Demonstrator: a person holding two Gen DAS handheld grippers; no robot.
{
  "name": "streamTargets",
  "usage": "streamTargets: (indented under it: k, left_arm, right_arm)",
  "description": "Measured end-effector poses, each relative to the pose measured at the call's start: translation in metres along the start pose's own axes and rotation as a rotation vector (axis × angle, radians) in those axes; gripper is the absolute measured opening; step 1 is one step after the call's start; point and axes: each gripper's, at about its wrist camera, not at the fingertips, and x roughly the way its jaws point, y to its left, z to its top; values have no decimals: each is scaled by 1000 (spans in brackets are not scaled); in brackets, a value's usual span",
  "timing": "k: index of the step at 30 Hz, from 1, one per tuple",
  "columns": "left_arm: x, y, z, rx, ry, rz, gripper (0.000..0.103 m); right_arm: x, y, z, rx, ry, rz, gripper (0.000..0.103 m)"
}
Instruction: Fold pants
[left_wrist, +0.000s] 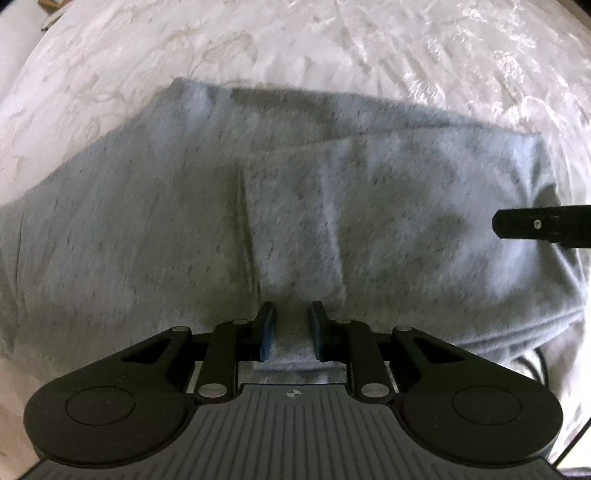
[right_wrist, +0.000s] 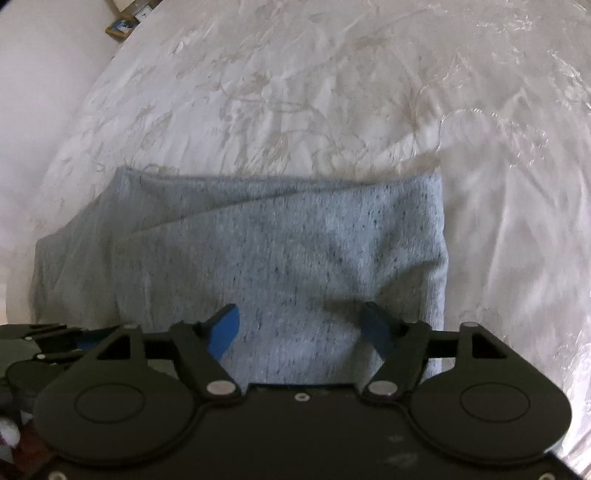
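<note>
Matt flecked-knit pants (right_wrist: 280, 251), glossy bedspread (right_wrist: 295, 92)

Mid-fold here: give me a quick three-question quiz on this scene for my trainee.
1. True or false: the right gripper stands wide open above the grey pants.
2. The pants lie on: A) a wooden floor; B) a white embroidered bedspread; C) a chair.
3. What fills the narrow gap of the left gripper?

Key: 1 true; 2 B; 3 a fold of the grey pants.
</note>
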Motion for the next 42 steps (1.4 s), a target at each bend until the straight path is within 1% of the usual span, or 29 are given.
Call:
streamTargets:
  k: [1,2,3,4,5,6,8,9,10,11,12,14,16,18,20,23,26,28,31,36,39,41,42]
  left_arm:
    - [1,0,-1,0,8,6,22]
    - [2,1,-2,2,14,9,23]
    - [4,3,-3,3,18,12,25]
    - [6,3,-2,5,25,16,26]
    - [8,3,0,6,33,27,32]
    - [10,4,2,5,40,37,35]
    - [16,8,6,-13,54,52,48]
    - [18,12,7,-27,62,56,54]
    - [21,15,9,-39,67,56,57]
    - [24,19,11,-54,71,56,64]
    - [25,24,11,-68,73,55,71]
    - [30,32,13,-98,78,58,81]
    - [34,41,12,-123,76,53,88]
    - [38,48,11,-146,71,51,97]
    - [42,54,10,-166,66,45,103]
    - [52,67,6,-184,57,16,103]
    - [56,81,3,-191,44,-21,103]
    - [61,93,-4,-193,35,-41,103]
    - [64,104,-8,-191,26,-61,103]
    - [63,103,-10,-189,18,-67,103]
    - [68,105,-10,-196,9,-70,103]
    - [64,108,-14,-196,-4,-73,103]
    - [63,102,-15,-196,-8,-74,103]
  right_arm:
    - [3,1,0,-10,2,1,95]
    - [5,4,-1,-23,8,7,102]
    - [9,9,-1,-40,16,13,103]
    - [15,15,-2,-54,24,7,103]
    - [22,24,-1,-81,37,-46,103]
    - [29,32,-1,-113,47,-87,103]
    - [41,50,-2,-168,53,-193,103]
    - [46,57,-3,-180,49,-235,103]
    - [50,63,-4,-184,42,-271,103]
    - [53,68,-5,-179,31,-304,103]
    - [55,71,-6,-165,19,-320,103]
    - [58,73,-5,-128,-7,-334,103]
    - [61,75,-4,-105,-29,-340,103]
    - [61,76,-5,-117,-52,-340,103]
    - [60,77,-6,-146,-77,-333,103]
    - [58,79,-9,-183,-91,-318,103]
    - [52,76,-12,-186,-91,-308,103]
    - [49,75,-10,-186,-88,-312,103]
    - [47,73,-10,-172,-65,-308,103]
    - [54,70,5,-148,-21,-299,103]
    - [56,69,11,-134,-7,-295,103]
    - [57,68,13,-127,-4,-293,103]
    - [58,68,14,-129,-1,-294,103]
